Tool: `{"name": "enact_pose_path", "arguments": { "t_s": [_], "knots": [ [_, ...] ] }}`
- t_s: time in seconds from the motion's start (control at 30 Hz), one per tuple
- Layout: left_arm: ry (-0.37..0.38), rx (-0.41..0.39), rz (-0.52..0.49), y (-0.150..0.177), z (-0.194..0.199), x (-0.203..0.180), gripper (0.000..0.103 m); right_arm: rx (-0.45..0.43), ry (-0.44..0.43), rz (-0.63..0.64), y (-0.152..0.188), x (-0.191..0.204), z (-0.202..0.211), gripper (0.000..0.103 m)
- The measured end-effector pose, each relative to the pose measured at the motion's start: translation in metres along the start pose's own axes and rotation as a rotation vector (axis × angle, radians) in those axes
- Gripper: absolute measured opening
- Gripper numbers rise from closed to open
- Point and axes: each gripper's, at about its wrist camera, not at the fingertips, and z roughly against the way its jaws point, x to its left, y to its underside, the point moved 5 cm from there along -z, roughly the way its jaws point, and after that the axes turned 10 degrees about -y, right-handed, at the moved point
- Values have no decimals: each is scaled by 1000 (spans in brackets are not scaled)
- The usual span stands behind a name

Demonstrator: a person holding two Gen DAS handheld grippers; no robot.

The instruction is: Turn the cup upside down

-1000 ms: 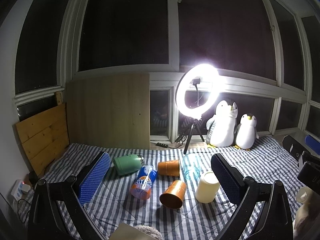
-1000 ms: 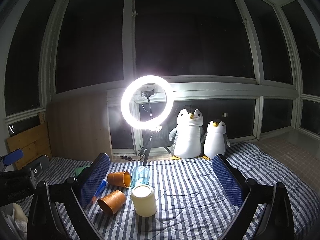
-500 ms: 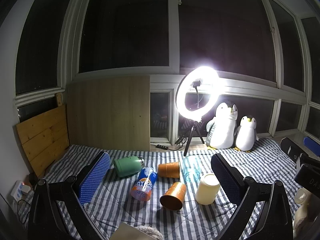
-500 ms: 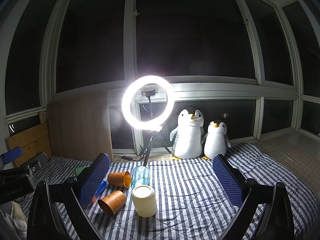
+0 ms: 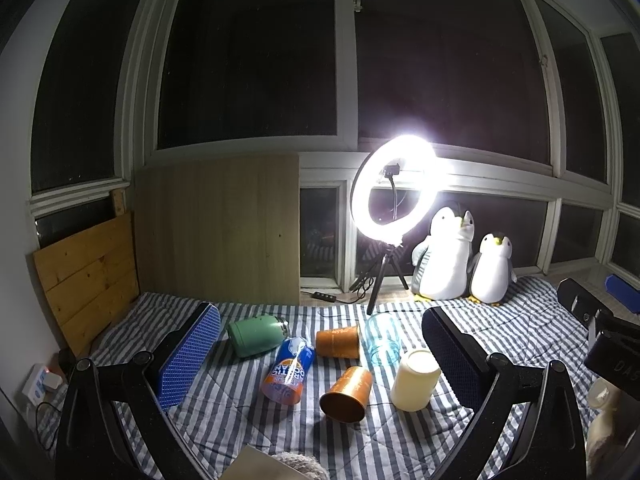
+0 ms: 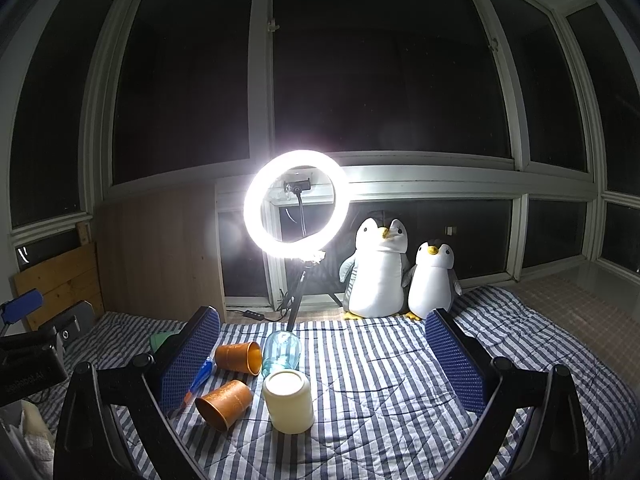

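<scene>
**Both grippers hung wide, nothing held**

The left gripper (image 5: 320,356) had its fingers spread far apart, w/ nothing between the blue pads, held above the near edge of the striped bedspread (image 5: 500,332) and aimed level toward the window. The right gripper (image 6: 322,360) was posed the same way, fingers equally wide and bare, off to the right of the cluster.

The cream cup (image 5: 416,380) stood rim-down on the bedspread, base up, just right of the pile; from the right wrist view it (image 6: 289,402) sat nearest the camera.

Count: 2 orange cups, both on their sides, one nearer (image 5: 347,394) and one farther (image 5: 338,343). 1 clear blue glass (image 5: 383,338), hard to say which way up. 1 green bottle (image 5: 256,335) lying down, 1 soda can (image 5: 289,370) lying down, 2 plush penguins (image 6: 380,272) side by side, 1 lit ring light (image 6: 296,210) on a tripod.

From the right wrist view the green bottle was mostly hidden behind the left finger, the can too. The ring's glare washed out detail around it. Something pale at the bottom edge of the left view was cut off, unidentifiable.
</scene>
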Motion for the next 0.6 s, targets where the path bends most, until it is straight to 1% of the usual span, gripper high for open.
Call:
{"name": "enact_pose_path", "arguments": {
  "t_s": [0.47,0.6],
  "knots": [
    [2,-2,-2,-2,1,2,102,10,-2,4,2,0,-3,102],
    [-8,-4,3,-2,-2,4,102,16,-6,0,2,-3,-4,102]
  ]
}}
